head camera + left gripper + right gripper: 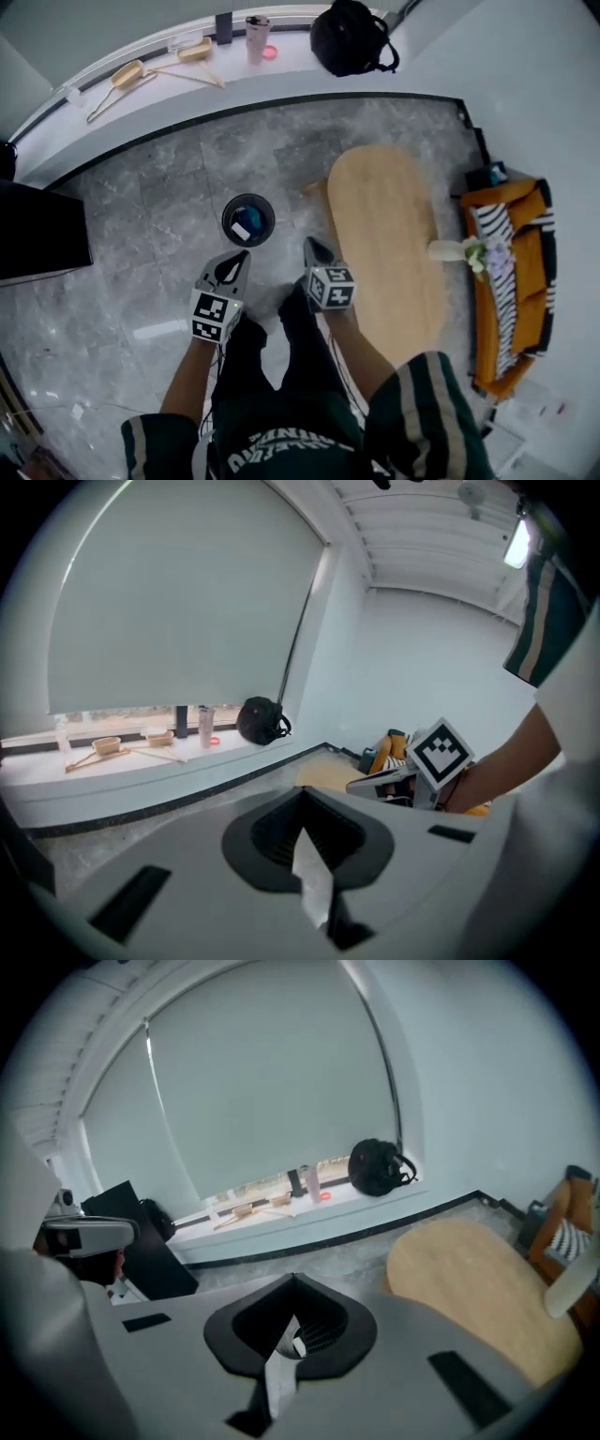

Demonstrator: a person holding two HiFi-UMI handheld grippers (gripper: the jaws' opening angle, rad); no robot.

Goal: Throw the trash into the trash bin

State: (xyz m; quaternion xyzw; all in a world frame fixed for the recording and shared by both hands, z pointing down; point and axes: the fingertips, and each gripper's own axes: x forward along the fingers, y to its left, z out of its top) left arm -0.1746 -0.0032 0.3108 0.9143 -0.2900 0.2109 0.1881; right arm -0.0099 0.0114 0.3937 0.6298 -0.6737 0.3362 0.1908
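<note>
Trash (242,230): lay in trash bin (226,217); judged light, soft, pinchable at any edge | left gripper (232,269), right gripper (317,251): jaws closed, empty.

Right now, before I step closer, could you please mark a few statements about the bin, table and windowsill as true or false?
1. The trash bin stands on the grey stone floor. True.
2. The bin is empty. False: blue and white trash lies inside.
3. A black backpack sits on the windowsill. True.
4. The oval wooden table is left of the bin in the head view. False: it is to its right.
5. The jaws of the right gripper stand wide apart. False: they are together.
</note>
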